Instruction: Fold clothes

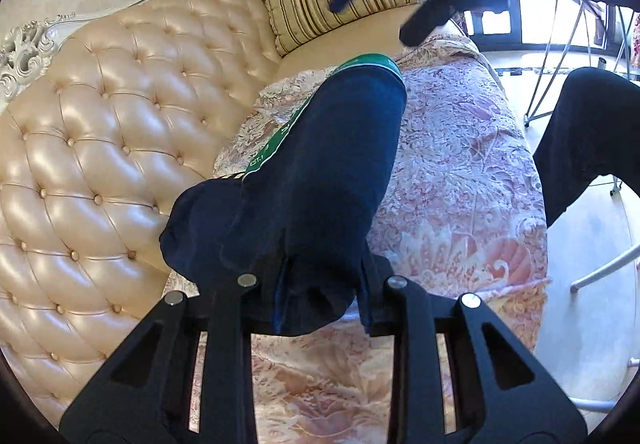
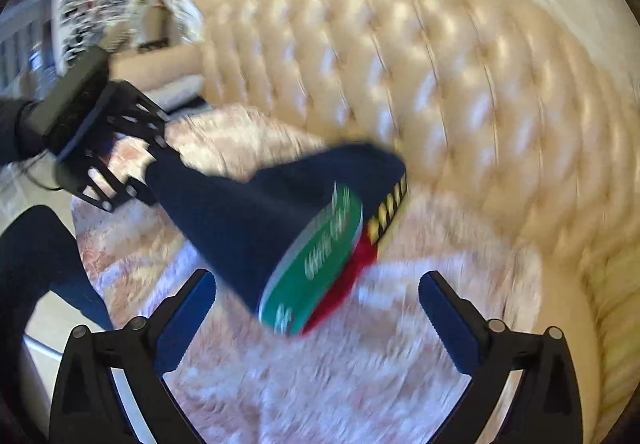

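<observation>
A navy garment (image 1: 320, 180) with a green lettered band, red panel and yellow-striped trim lies stretched over the sofa seat; it also shows in the right wrist view (image 2: 256, 212). My left gripper (image 1: 320, 296) is shut on its near end, seen from the side in the right wrist view (image 2: 140, 180). My right gripper (image 2: 318, 308) is open and empty just above the garment's green end; in the left wrist view it hovers at the top (image 1: 380, 16), fingers apart. The right wrist view is motion-blurred.
A floral pink cover (image 1: 460, 172) drapes the sofa seat. The tufted cream sofa back (image 1: 100, 148) rises to the left. A striped cushion (image 1: 320, 0) lies at the far end. The person's dark-clad leg (image 1: 580, 132) and metal stand legs (image 1: 560, 44) are at right.
</observation>
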The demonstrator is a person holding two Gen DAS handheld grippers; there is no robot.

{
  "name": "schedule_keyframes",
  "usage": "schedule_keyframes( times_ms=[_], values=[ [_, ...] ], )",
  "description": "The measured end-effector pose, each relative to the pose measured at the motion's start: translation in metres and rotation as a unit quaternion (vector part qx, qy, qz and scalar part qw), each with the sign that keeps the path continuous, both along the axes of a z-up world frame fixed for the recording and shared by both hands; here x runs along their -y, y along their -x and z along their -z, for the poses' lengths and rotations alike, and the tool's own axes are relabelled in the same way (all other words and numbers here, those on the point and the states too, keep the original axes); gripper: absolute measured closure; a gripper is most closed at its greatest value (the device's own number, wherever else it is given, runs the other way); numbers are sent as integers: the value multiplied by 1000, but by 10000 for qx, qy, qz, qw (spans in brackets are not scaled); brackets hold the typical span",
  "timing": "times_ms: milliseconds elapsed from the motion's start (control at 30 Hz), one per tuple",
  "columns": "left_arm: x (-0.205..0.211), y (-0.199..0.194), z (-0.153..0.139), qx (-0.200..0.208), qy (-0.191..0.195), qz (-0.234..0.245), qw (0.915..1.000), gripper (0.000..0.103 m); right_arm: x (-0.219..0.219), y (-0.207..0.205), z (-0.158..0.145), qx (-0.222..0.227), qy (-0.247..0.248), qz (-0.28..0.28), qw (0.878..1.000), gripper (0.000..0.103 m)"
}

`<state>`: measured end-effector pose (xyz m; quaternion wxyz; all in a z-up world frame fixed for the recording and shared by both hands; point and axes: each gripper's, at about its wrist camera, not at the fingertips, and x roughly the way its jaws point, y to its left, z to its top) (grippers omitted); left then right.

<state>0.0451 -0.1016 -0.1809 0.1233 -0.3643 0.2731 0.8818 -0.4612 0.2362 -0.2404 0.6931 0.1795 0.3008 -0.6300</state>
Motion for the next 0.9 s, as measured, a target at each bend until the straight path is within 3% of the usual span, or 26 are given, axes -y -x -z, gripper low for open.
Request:
schedule_keyframes(
  times_ms=[67,200,333,367,433,533,633,800,900],
  values=[
    [6,2,-6,65,-120,20,9999,73,5,-8,-7,-170,350,-544,9978,0],
    [17,7,-15,114,-214,74,9997,72,24,-24,10,-732,129,-1244,9894,0],
    [24,9,-18,168,-223,127,9995,72,41,-26,33,-1228,0,-1429,9821,1],
    [27,9,-19,181,-291,101,9994,72,46,-25,39,-1173,-102,-1547,9809,2],
    [34,11,-20,199,-374,24,9991,73,55,-23,49,-1089,-304,-1736,9783,57],
    [50,16,-34,96,-732,-117,9972,73,68,-4,39,-268,-386,-1635,9854,61],
    [80,35,-54,12,-1184,-243,9927,73,86,14,19,105,-346,-1495,9881,61],
    [159,98,-77,253,-2103,-445,9763,73,155,62,-16,814,-729,-1227,9864,61],
    [212,139,-74,353,-2478,-625,9661,73,204,90,-16,1091,-981,-1083,9832,61]
  ],
)
